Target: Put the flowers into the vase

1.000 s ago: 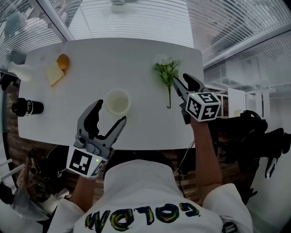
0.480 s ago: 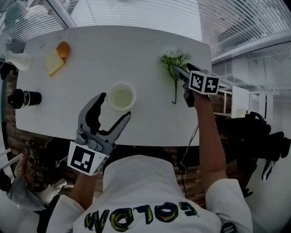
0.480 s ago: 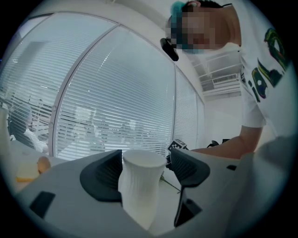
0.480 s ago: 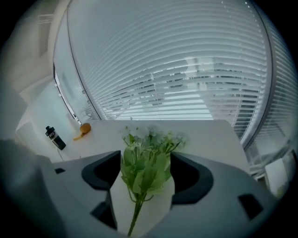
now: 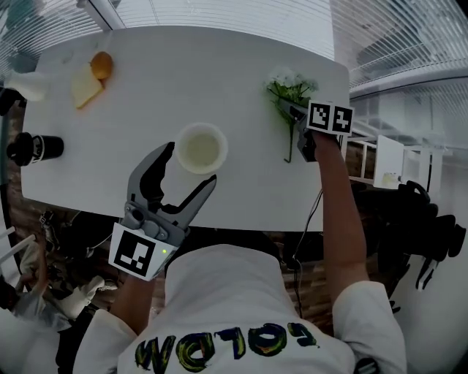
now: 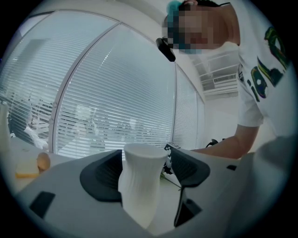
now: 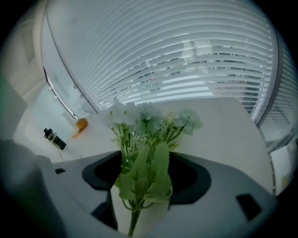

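1. White table (image 5: 146, 95) with rounded corners fills the upper part of the head view, and slatted window blinds (image 5: 219, 11) run behind its far edge.
2. Near the middle of the table stands the vase (image 5: 201, 148). It is white, upright and ribbed, with its round mouth facing up.
3. From the lower left of the head view the left gripper (image 6: 144, 172) reaches toward the vase, its two dark jaws spread to either side of the vase's near edge. In the left gripper view the vase stands between the pads. It is close by the pad at frame left, with a plain gap to the pad at frame right. The gripper is unclenched and grasps nothing.
4. At the upper right of the head view the flowers (image 5: 291, 86) lie flat on the table. Their pale blooms point toward the far edge and the thin stem toward the near edge. They are well apart from the vase.
5. The right gripper (image 7: 148, 175) tilts down over the flowers, with its marker cube (image 5: 330, 117) just right of the leaves. In the right gripper view its jaws stand wide, having just been opening. The green leaves and stem sit between the jaws, with space on both sides. The pads press on nothing, so the gripper is released.
6. In the upper left of the head view a round orange thing (image 5: 102, 66) sits just beside a yellow wedge (image 5: 85, 91).
7. A black cylinder (image 5: 33, 148) lies at the table's left edge.
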The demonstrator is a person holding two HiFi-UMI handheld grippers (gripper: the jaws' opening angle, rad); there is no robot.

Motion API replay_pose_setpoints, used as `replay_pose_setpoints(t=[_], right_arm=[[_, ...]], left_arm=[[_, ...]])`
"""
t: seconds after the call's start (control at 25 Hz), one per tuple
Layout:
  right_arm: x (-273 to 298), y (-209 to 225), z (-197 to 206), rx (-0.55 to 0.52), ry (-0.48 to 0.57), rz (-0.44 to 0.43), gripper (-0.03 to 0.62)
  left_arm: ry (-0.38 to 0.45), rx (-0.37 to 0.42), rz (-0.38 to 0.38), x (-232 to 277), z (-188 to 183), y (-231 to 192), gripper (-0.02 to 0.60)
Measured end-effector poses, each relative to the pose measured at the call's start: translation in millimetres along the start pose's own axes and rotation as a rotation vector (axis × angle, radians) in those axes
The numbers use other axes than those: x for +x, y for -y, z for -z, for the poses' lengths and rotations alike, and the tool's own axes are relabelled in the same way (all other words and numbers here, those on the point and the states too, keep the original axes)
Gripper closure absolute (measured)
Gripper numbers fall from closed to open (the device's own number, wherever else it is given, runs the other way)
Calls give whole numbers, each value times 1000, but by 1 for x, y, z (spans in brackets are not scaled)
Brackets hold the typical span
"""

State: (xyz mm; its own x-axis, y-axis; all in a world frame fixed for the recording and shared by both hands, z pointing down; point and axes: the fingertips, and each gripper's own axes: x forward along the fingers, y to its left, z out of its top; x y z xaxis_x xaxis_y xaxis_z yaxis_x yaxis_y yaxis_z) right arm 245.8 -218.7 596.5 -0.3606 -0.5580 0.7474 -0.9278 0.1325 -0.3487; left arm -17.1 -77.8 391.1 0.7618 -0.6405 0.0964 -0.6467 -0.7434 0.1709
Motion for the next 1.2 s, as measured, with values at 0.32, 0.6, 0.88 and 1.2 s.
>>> replay_pose_setpoints(t=[0.32,0.6,0.88,1.2], right_arm=[[6,-3,6,-4,-12,-9,388],[5,-4,8,12,-3,-30,431],[-3,-7,2,21,35,-42,471],[-20,-13,-16,22,108,-51,487]], left_arm=[[-13,-6,5,0,7,-1,259],[-27,-10,7,2,8,1,259],[-41,7,3,4,8,-2,259],[-45,21,-7,7,8,-4,259]])
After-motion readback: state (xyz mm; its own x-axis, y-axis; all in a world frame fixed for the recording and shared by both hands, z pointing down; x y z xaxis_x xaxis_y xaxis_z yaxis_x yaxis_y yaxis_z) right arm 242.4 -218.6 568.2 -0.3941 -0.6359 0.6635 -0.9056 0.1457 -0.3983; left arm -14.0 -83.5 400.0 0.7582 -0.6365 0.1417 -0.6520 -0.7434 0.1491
